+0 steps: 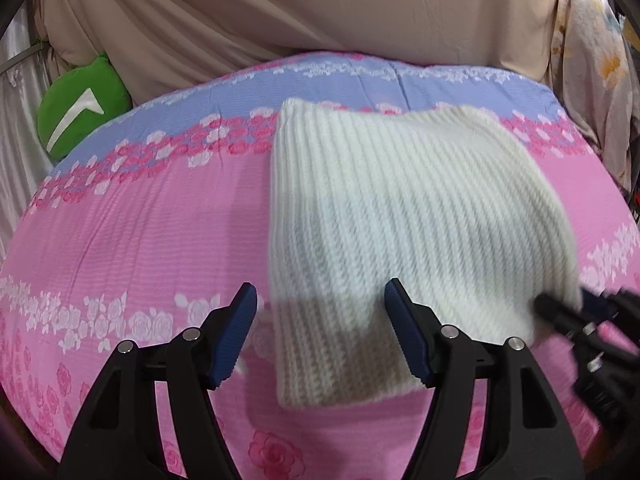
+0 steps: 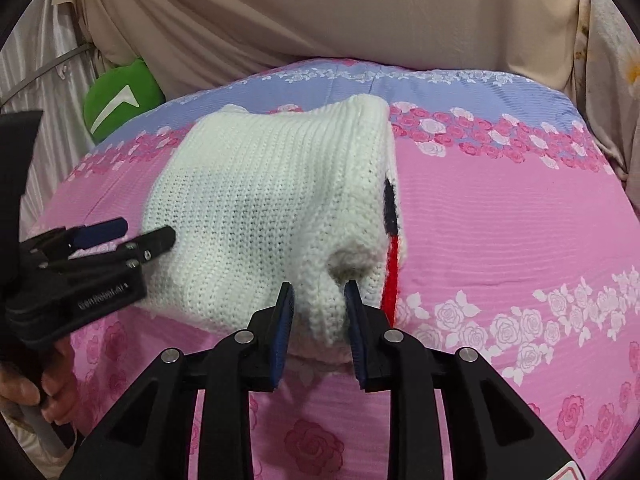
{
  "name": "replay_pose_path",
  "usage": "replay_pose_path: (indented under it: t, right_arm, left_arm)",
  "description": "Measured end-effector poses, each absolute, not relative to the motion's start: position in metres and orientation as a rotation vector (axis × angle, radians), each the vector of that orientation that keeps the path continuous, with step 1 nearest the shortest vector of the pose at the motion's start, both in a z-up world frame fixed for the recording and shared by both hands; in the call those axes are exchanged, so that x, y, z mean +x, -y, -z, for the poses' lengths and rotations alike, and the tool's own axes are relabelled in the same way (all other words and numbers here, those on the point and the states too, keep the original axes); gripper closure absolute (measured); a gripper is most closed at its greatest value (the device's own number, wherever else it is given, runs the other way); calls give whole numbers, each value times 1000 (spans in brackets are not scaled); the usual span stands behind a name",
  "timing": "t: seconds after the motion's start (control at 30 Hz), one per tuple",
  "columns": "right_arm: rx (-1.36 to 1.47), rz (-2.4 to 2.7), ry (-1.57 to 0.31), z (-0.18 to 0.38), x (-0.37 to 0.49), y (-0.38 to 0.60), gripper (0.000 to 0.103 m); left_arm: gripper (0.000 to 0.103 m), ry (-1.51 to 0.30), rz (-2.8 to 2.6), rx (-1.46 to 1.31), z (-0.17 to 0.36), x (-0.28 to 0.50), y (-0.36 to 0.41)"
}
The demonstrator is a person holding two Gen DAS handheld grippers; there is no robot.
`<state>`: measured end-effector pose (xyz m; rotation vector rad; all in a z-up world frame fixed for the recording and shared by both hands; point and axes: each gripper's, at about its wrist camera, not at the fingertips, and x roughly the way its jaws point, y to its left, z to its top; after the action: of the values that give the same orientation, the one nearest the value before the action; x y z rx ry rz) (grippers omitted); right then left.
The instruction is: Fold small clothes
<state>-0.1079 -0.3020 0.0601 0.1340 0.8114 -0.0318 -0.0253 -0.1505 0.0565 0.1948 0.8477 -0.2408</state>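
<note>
A white ribbed knitted garment (image 1: 400, 216) lies folded on a bed covered with a pink and lilac sheet printed with roses (image 1: 140, 232). In the right wrist view a strip of red and dark yarn (image 2: 394, 240) shows along the garment's right edge.

The left gripper (image 1: 320, 336) hovers over the near left corner of the knit; its jaws stand wide, the blue pads on either side of that corner and clear of the wool. A hand (image 2: 48, 388) grips its handle at the lower left of the right wrist view.

The right gripper (image 2: 318, 316) is at the near right corner. A bunched lump of the knit sits between its narrow jaws, and the blue pads appear to press on the wool from both sides.

Behind the bed hangs beige draped cloth (image 1: 320, 12). A green plush cushion with a white mark (image 1: 80, 112) rests at the bed's far left edge, and a pale flowered fabric (image 1: 592, 48) hangs at the right.
</note>
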Motion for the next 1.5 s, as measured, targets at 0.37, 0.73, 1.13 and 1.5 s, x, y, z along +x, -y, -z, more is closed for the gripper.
replay_pose_path:
  t: [0.37,0.73,1.13,1.5]
  right_arm:
    - [71,69,-817,-72,-112,288,79]
    - [63,77,-841,-65,-108,291,77]
    - [89,64,-886,-34,-101,295,75]
    - [238,50,-739,-91,-104,341,63]
  left_arm:
    - [36,-888,238,188,-40,-27,145]
    - [36,-888,232,193,-38,-28,147]
    - [32,-874,211,232,-31,-31,150]
    - [26,-806,260,123,-85,-23,146]
